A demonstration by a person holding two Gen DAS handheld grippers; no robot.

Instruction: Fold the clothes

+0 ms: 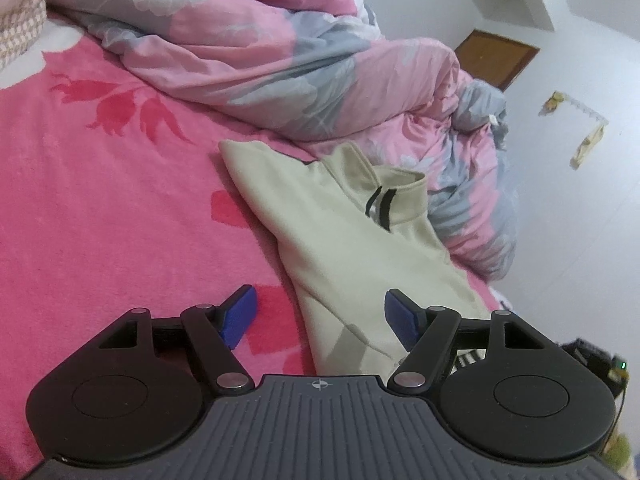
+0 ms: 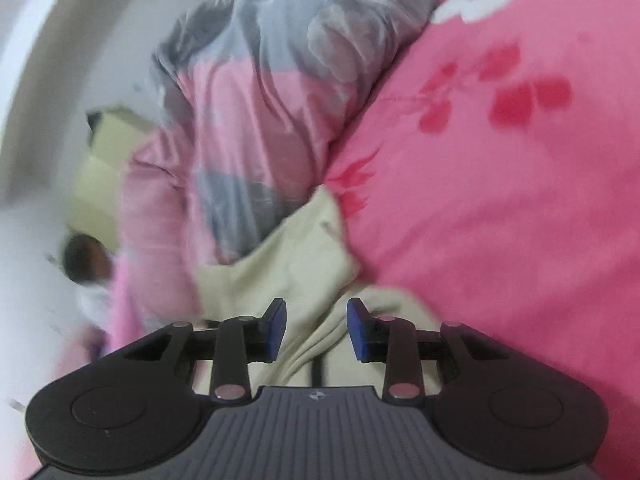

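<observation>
Clothes on this bed amount to one item: a cream sweatshirt (image 1: 352, 240) lying on the pink blanket (image 1: 100, 208), close to the bed's edge.

Bed covering: the pink blanket spreads across the whole mattress and carries darker red flower prints. A bunched duvet (image 1: 280, 60) in pink and grey-blue patches lies heaped along the far side. Its lower edge touches the top of the sweatshirt.

Room: a pale wall (image 1: 580, 200) rises beyond the duvet. A brown wooden panel (image 1: 496, 60) stands against it.

Sweatshirt: the body lies mostly flat, with the collar (image 1: 394, 188) raised toward the duvet. A short black zip strip (image 1: 382, 208) runs down from the collar. One corner of the fabric points toward the open blanket. In the right wrist view the cloth is rumpled into folds just ahead of the tool, and the picture is blurred.

Left gripper (image 1: 320, 316): released, jaws spread wide. One blue pad sits over the pink blanket, the other over the near end of the sweatshirt. Neither pad presses on cloth.

Right gripper (image 2: 316, 328): released, jaws parted by a moderate gap. Cream folds lie between and below the blue pads (image 2: 278, 330). No fabric is pinched.
</observation>
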